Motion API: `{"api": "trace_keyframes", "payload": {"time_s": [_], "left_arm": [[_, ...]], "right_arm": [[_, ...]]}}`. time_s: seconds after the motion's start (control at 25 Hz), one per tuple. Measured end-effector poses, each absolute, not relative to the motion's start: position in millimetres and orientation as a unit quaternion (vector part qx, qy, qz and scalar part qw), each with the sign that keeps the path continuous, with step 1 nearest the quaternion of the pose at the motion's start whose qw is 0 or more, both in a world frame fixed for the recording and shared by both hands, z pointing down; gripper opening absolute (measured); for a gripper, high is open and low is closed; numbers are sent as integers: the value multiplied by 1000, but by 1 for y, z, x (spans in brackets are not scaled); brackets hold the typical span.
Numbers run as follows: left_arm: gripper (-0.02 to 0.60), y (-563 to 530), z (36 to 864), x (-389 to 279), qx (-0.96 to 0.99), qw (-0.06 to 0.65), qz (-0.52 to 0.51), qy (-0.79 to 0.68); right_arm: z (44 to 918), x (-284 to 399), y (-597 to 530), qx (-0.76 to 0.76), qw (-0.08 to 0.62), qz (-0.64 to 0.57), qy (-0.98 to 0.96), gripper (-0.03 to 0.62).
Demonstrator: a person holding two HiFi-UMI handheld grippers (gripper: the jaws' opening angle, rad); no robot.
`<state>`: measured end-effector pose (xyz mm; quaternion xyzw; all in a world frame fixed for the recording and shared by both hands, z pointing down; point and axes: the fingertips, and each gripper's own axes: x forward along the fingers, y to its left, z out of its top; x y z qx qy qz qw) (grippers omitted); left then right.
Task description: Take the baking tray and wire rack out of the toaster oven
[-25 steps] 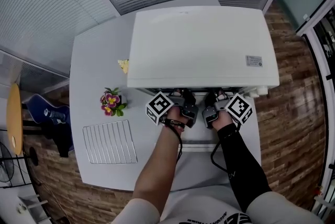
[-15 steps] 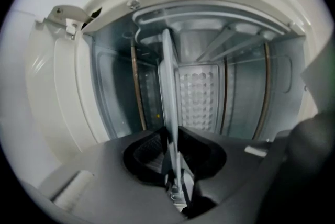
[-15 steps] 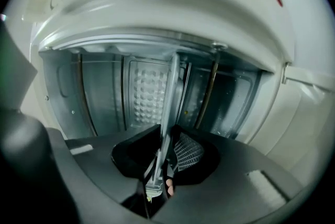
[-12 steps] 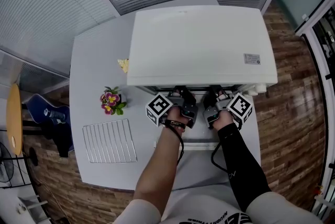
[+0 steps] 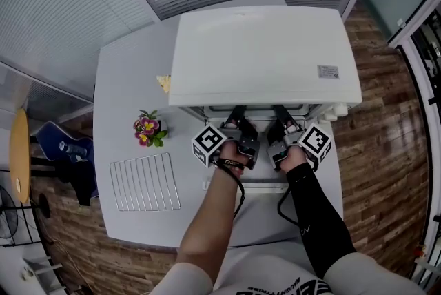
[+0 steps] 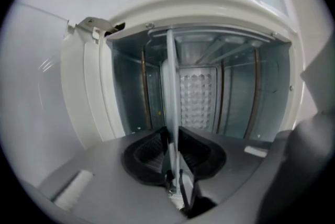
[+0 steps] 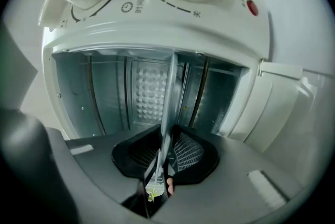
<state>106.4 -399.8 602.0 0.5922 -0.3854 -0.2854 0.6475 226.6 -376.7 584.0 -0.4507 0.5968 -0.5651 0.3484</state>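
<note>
On white table, wood floor, left gripper, right gripper clamping baking tray

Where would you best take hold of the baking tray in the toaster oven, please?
Grip the baking tray by its front rim, coming level through the open front of the toaster oven. It sits flat between the walls, so only that thin edge is exposed; a pinch toward each side should keep it level.

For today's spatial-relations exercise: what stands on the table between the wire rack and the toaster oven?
A small flowering plant, just off the toaster oven, in the head view.
</note>
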Motion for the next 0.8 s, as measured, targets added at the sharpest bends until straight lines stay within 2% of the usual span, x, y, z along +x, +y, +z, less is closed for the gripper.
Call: {"api": "trace_keyframes", "payload": {"time_s": [0.8], "left_arm": [[121,-356,603,100,593,654,-285,-373]], "right_arm": [[586,220,-332,-451,347,-570,593,72]]}}
